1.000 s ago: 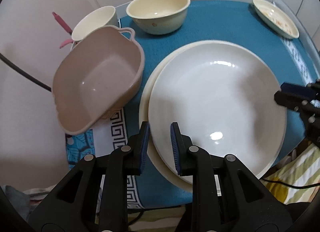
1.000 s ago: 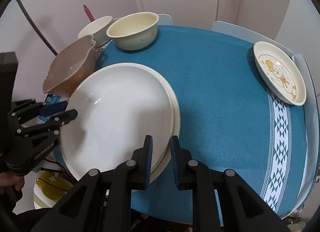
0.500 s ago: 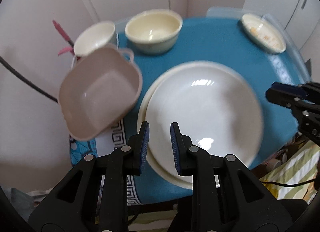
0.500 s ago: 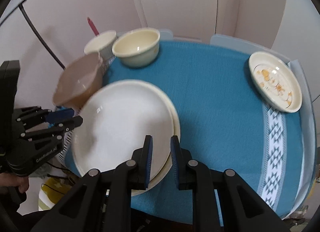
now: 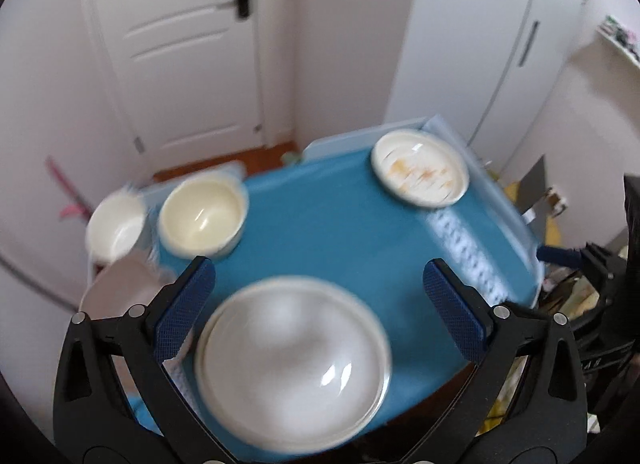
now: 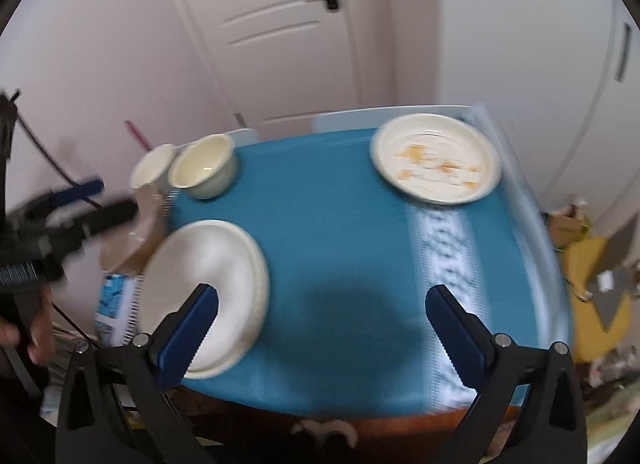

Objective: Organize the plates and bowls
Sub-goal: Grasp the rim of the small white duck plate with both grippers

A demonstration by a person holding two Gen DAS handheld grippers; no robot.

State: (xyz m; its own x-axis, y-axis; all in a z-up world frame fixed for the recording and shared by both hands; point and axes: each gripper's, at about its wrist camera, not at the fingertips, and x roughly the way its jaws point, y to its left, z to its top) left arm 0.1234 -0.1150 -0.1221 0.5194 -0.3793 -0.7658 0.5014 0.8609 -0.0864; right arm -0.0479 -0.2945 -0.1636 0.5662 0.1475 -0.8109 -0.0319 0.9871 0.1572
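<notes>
Two large white plates point(image 5: 292, 376) lie stacked at the near edge of the blue-clothed table point(image 5: 340, 232), blurred in both views. My left gripper point(image 5: 318, 268) hangs above the stack, its jaws opening wide with nothing held between them. My right gripper point(image 6: 320, 292) hovers over bare blue cloth to the right of the plate stack point(image 6: 208, 288), its jaws also opening and empty. A cream bowl point(image 5: 202, 218) and a white cup-like bowl point(image 5: 114, 230) stand at the far left. At the far right sits a patterned plate point(image 6: 436, 160).
A taupe basin point(image 6: 140, 232) overhangs the table's left edge beside the stack. The left gripper point(image 6: 104, 200) and a hand show at the left of the right wrist view. A white door and walls stand behind. Clutter lies on the floor to the right.
Both grippers went from shut to wide open. Both rose and drew back from the plate stack, so the views now take in the door. The stacked plates stayed on the table.
</notes>
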